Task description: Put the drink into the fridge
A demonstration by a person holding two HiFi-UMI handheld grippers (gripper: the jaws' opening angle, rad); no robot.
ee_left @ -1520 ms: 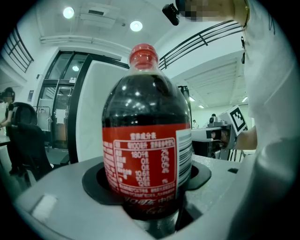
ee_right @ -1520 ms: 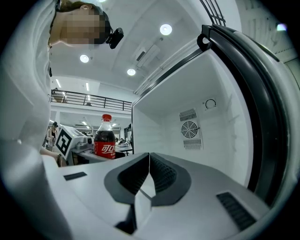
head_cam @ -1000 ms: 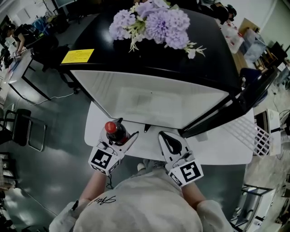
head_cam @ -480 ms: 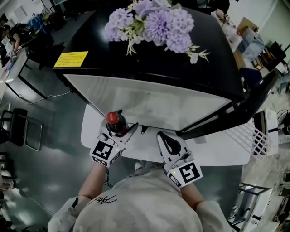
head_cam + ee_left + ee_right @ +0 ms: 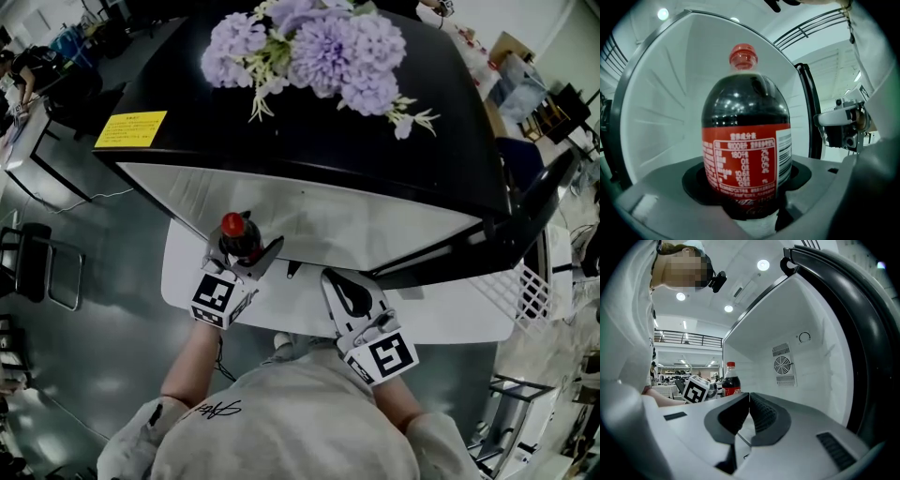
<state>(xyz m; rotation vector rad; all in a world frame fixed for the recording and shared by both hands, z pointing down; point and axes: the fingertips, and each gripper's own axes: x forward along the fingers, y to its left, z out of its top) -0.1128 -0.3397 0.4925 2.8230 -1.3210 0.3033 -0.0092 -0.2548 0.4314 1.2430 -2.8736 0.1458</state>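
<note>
Drink (image 5: 746,140), one bottle, is standing upright clamped in the left gripper (image 5: 246,257) at the front edge of the open fridge (image 5: 328,220), bare white room lying ahead. Right gripper (image 5: 748,404) beside it is holding nothing, jaws pressed together.

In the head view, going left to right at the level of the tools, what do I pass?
Yellow rectangular sticker → dark cola bottle with red cap → right tool, shut and empty → white wire grid.
</note>
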